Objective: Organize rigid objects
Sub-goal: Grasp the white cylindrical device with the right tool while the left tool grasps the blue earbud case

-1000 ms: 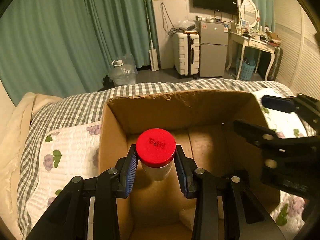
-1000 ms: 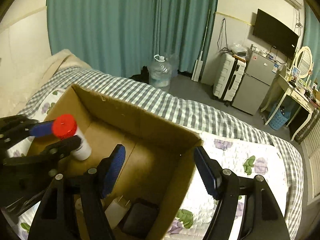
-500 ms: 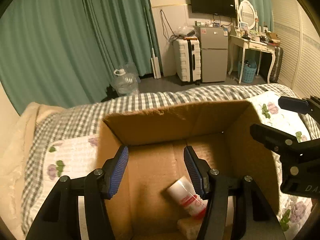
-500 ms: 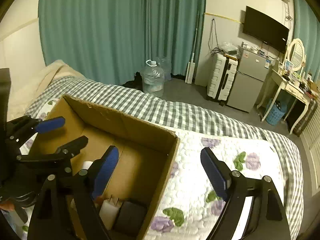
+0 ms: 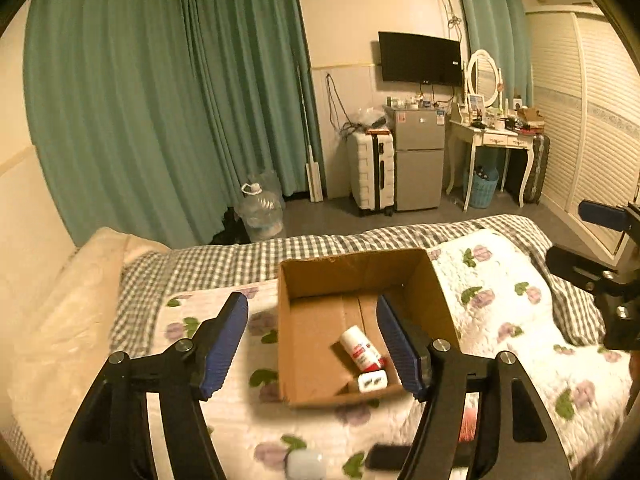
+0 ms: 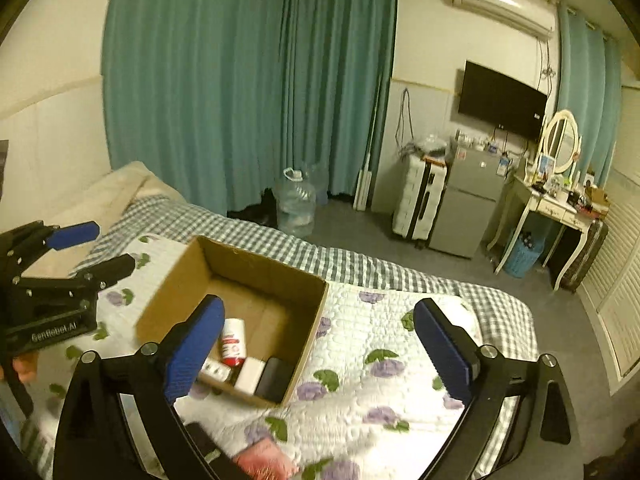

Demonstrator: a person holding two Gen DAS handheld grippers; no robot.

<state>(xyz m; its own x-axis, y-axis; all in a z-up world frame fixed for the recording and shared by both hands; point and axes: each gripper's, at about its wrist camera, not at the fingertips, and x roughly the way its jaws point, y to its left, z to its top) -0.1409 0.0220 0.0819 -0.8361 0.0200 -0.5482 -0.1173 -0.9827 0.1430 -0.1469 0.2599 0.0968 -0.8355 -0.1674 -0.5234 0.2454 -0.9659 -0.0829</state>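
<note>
An open cardboard box (image 5: 352,276) (image 6: 256,266) sits on the floral quilt. Inside it lie a white bottle with a red cap (image 5: 360,350) (image 6: 233,342), a white charger (image 5: 372,381) (image 6: 250,374) and a black block (image 6: 274,378). My left gripper (image 5: 312,340) is open and empty, held above and in front of the box. My right gripper (image 6: 320,348) is open and empty, above the box's right side. A pale blue object (image 5: 306,464), a black object (image 5: 384,456) and a pink item (image 6: 264,462) lie on the quilt near me.
The bed has a checked sheet (image 5: 224,260) and a cream pillow (image 5: 68,304) at left. Beyond the bed are a water jug (image 5: 260,212), a white suitcase (image 5: 370,172), a small fridge (image 5: 418,160) and a dressing table (image 5: 496,140).
My left gripper opened and let the red-capped bottle drop into the box, where it lies on its side. Both grippers have pulled back and up from the box.
</note>
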